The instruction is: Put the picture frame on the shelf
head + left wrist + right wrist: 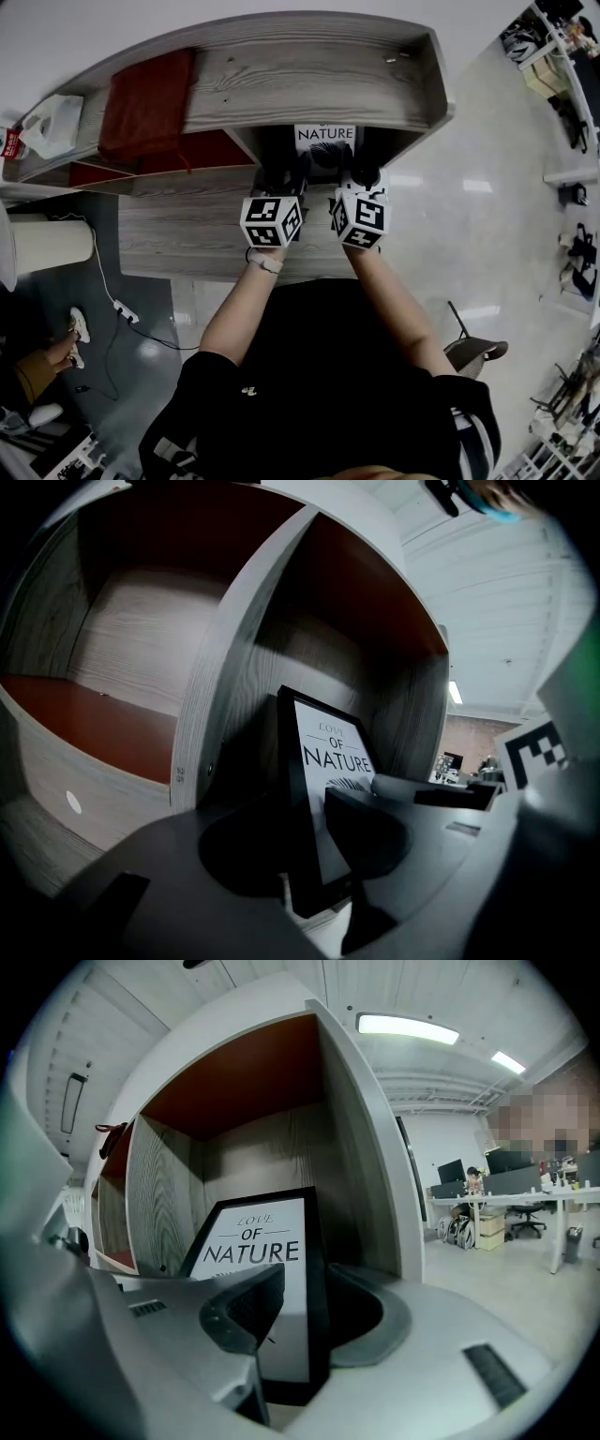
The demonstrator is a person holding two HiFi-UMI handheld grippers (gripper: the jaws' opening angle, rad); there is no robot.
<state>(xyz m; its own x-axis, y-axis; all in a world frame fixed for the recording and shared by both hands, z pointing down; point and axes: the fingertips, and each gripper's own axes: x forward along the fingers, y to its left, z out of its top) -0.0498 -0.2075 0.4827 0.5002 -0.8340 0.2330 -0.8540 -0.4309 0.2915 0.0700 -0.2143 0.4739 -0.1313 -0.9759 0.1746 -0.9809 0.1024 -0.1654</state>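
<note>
The picture frame (326, 136) is black with a white "LOVE OF NATURE" print. It stands upright in the right-hand compartment of the grey wooden shelf (309, 84). In the left gripper view the picture frame (333, 761) has its left edge between the jaws of my left gripper (305, 855), which stand wide, and the pads look just off it. In the right gripper view the picture frame (253, 1260) has its right edge clamped by my right gripper (309, 1321), with one pad on the glass and one behind. In the head view the left gripper (286, 178) and right gripper (361, 176) reach into the compartment side by side.
A dark red cloth (145, 98) and a white plastic bag (52, 122) lie on the shelf top at the left. The compartment's side walls stand close on both sides of the frame. A cable (117, 305) and a chair (473, 347) are on the floor. Office desks (506, 1204) show far right.
</note>
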